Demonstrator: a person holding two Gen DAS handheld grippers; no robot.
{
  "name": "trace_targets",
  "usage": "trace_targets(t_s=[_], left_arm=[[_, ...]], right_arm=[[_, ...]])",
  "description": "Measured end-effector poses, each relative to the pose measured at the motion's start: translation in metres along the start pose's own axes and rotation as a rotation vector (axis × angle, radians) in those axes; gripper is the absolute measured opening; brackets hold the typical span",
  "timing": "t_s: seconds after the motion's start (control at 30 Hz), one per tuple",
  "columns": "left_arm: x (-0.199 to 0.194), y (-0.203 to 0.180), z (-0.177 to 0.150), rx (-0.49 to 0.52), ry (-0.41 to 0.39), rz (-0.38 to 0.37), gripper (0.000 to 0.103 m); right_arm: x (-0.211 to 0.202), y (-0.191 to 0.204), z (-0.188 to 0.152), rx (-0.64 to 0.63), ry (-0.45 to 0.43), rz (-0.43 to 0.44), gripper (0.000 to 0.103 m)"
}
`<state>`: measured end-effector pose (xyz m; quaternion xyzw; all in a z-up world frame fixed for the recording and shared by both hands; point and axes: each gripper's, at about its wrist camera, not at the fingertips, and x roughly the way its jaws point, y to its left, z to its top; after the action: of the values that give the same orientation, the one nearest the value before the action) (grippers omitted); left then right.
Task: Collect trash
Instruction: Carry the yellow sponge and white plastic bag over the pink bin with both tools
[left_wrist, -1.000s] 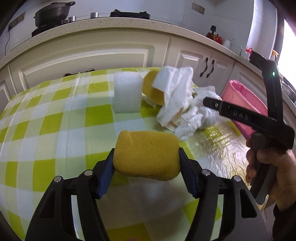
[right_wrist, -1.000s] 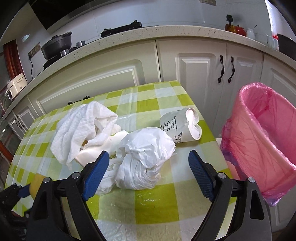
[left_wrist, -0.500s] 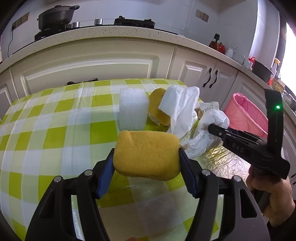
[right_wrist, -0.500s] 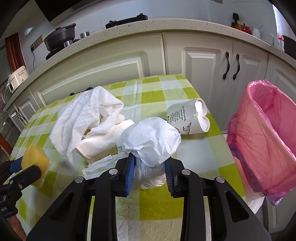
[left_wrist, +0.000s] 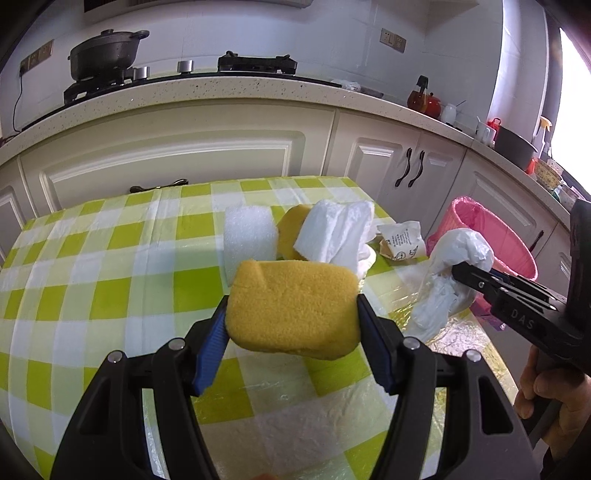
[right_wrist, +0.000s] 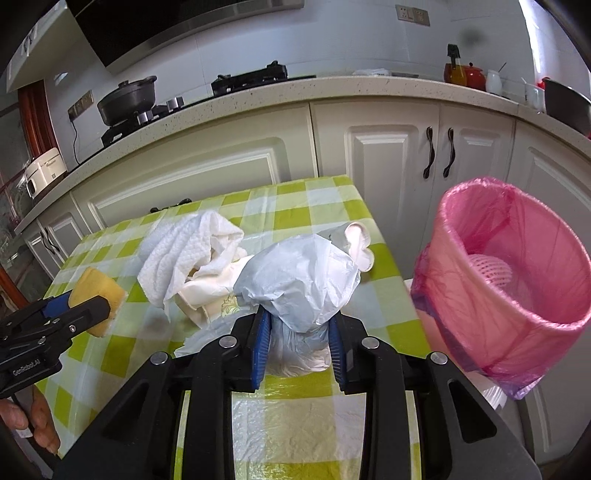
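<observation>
Right now the left hand-held gripper (left_wrist: 291, 314) is tipped forward and downward over the tabletop (left_wrist: 92, 266), its blue pads pinching a yellow sponge (left_wrist: 293, 302) by its two short ends; the sponge hangs clear of the green-and-white checked cloth. Seen from the right wrist, this same gripper (right_wrist: 92, 306) reaches in from the left edge, with fingers (right_wrist: 40, 432) of the hand wrapped around its handle low in the corner.

The right hand-held gripper (right_wrist: 297, 343) also slopes down toward the tabletop (right_wrist: 295, 192), and its jaws have just been closing: they now squeeze a crumpled white plastic bag (right_wrist: 303, 280), whose bulk bulges out above the pads. From the left wrist view the bag (left_wrist: 454, 273) is lifted off the cloth at the table's right side, the gripper (left_wrist: 465, 271) coming in from the right with a hand (left_wrist: 554, 398) clasping its grip below.

Left on the tabletop are a white foam block (left_wrist: 249, 236), a second yellow sponge (left_wrist: 291, 229) partly under a crumpled paper towel (left_wrist: 336, 232), and a crushed paper cup (left_wrist: 400, 242) near the right edge. A pink-lined bin (right_wrist: 509, 280) stands just beside the table, to the right of the held bag.
</observation>
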<state>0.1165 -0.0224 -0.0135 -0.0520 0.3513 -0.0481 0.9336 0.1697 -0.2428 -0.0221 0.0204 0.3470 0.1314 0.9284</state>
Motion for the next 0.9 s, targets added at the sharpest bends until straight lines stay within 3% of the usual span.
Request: trace_targets(t_s=[0.9], left_arm=[[0.021,-0.13,0.071,0.17,-0.066,-0.154,0.063]], right_arm=[[-0.072,-0.123,0.046,0.065,-0.134,-0.195,0.029]])
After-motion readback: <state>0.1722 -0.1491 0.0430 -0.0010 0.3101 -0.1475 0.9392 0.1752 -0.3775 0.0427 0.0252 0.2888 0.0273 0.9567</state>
